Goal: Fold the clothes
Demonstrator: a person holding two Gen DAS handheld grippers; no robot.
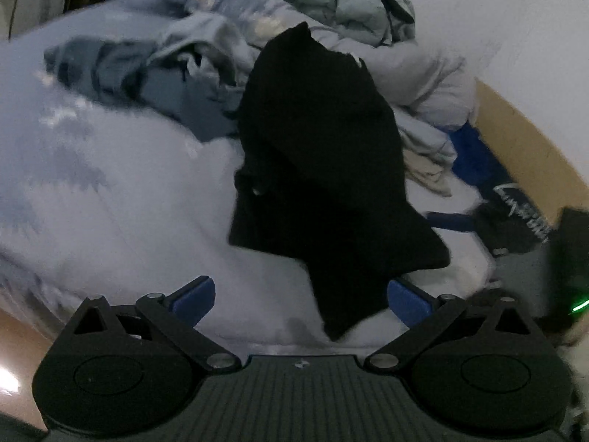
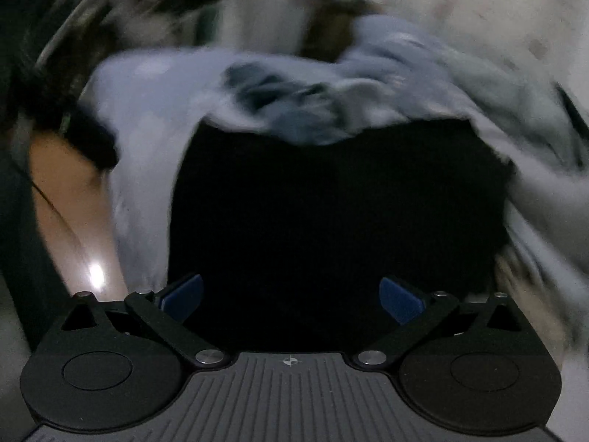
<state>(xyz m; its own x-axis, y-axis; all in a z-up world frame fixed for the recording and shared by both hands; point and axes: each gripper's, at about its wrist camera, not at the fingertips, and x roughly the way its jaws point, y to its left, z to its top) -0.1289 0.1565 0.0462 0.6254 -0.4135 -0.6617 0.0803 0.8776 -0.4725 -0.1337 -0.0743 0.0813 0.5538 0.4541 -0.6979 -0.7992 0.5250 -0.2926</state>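
A black garment (image 1: 324, 169) lies crumpled on a pale bed sheet (image 1: 110, 184), its lower tip reaching between the fingers of my left gripper (image 1: 300, 302). The left gripper is open, its blue pads (image 1: 195, 300) wide apart just above the sheet. In the right wrist view, the same black garment (image 2: 331, 221) fills the middle, spread in front of my right gripper (image 2: 291, 298). The right gripper is open and its blue pads (image 2: 399, 300) frame the garment's near edge. The right view is blurred.
A heap of pale blue and grey clothes (image 1: 228, 44) lies behind the black garment. A dark blue item (image 1: 475, 158) and a black piece with white lettering (image 1: 515, 213) lie at the right by a tan board (image 1: 526, 154). Brown floor (image 2: 62, 199) shows at the left.
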